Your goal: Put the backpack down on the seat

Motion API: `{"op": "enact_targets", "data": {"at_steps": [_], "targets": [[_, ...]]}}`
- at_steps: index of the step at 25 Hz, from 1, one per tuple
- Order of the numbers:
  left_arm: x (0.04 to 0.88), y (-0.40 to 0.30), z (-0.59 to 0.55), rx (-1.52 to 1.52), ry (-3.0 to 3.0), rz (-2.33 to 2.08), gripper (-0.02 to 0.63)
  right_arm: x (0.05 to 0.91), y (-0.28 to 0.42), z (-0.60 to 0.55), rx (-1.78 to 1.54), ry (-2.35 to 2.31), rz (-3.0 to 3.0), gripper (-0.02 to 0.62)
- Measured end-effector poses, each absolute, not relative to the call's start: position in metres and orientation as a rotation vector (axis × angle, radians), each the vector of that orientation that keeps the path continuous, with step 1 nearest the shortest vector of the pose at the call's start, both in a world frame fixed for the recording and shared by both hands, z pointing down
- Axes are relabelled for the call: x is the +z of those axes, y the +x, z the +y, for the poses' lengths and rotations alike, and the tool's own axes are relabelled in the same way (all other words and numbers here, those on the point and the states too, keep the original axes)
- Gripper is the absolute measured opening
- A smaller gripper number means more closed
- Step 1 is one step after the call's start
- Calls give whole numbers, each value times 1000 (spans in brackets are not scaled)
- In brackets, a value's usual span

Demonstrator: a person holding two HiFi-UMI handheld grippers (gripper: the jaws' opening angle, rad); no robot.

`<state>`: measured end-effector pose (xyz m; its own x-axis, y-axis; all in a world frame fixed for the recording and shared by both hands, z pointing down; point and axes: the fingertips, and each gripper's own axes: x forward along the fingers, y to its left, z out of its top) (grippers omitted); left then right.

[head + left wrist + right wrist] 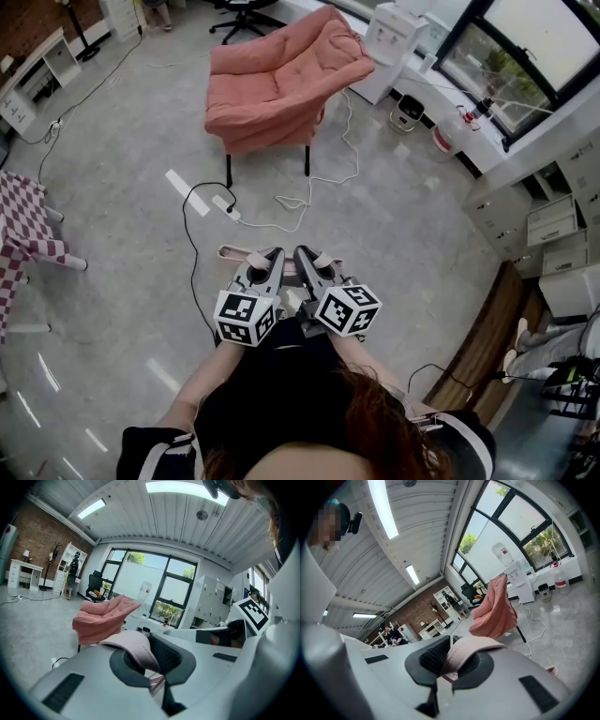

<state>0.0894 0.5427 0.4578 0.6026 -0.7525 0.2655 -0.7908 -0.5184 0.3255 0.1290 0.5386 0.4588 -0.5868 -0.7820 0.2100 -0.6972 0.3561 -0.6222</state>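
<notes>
The backpack (236,252) hangs close in front of the person, well apart from the seat. Little of it shows beyond a pink strap (133,646) clamped in the left hand-held gripper (272,255) and a second pink strap (474,649) clamped in the right hand-held gripper (306,255). The two grippers sit side by side, almost touching.

The step in hand looks like the carry to the pink armchair (281,80). To do it well:
- hold both straps level so the bag does not swing
- step over the cable and the white power strip (230,212) on the floor between the person and the chair
- lower the bag until its base rests on the cushion, and only then loosen the jaws

Count: one backpack, two straps held, two hand-held grippers, one pink armchair, one power strip, and one desk (23,220) with a checked cloth at the left
</notes>
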Motion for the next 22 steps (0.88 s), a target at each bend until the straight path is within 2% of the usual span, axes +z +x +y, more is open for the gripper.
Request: {"op": "enact_targets", "data": {"at_steps": [22], "targets": [[461,92,533,127,2382,-1208,18,465,134,534,-1072,-1348,2455,42]]}}
